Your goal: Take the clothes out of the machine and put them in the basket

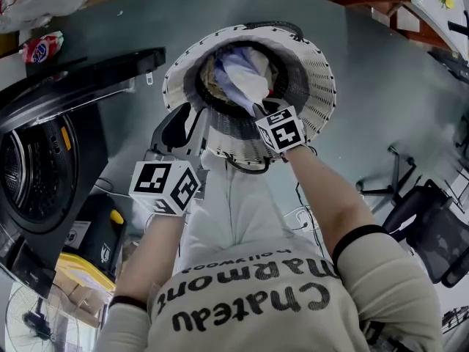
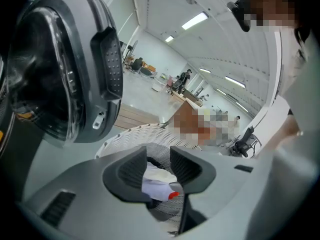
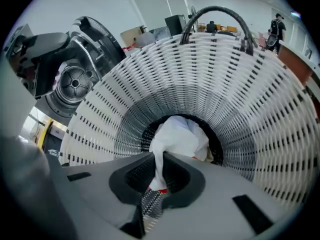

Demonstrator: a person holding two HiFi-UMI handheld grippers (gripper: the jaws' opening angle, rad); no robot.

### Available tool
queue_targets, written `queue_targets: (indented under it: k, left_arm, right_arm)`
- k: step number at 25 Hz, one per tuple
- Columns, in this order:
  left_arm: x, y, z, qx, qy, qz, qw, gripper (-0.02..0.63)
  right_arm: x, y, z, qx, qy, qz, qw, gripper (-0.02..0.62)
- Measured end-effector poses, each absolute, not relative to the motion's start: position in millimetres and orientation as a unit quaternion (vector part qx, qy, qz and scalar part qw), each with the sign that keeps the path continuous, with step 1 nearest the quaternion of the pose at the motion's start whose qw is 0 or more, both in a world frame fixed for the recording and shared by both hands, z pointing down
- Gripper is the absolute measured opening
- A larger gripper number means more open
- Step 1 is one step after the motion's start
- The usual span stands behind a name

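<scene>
Clothes lie heaped in the bottom of the white woven basket, straight beneath the right gripper, whose jaws are clamped tight on a fold of a white garment. The right gripper view shows that pinch plainly: the cloth runs up from the heap into the narrow slit at the right gripper, with the basket wall fanning out around it and a dark handle arching beyond. The head view cannot show the pinch, but it shows both tools at once. The left gripper hangs at the basket's near rim, just beside the right one. In the left gripper view its jaws stand wide apart at the left gripper. White cloth with a red spot shows in the gap, yet neither pad presses it. The washing machine stands off to the left gripper's left, its door swung open. Both forearms reach forward and down from the person's body, the right one steeply into the basket, the left one at a shallower slant.
</scene>
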State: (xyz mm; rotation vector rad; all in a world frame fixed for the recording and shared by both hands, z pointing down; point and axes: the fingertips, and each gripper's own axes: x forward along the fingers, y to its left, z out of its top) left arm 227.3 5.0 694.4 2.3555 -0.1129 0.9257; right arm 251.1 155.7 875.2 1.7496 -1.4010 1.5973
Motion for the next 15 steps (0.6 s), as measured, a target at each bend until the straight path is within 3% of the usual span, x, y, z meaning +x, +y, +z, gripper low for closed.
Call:
queue_targets:
  k: [15]
  left_arm:
    - [241, 14, 729, 0.896, -0.02, 0.327, 0.299, 0.147]
  right_arm:
    - [245, 178, 959, 0.595, -0.483, 0.604, 0.218, 0.049]
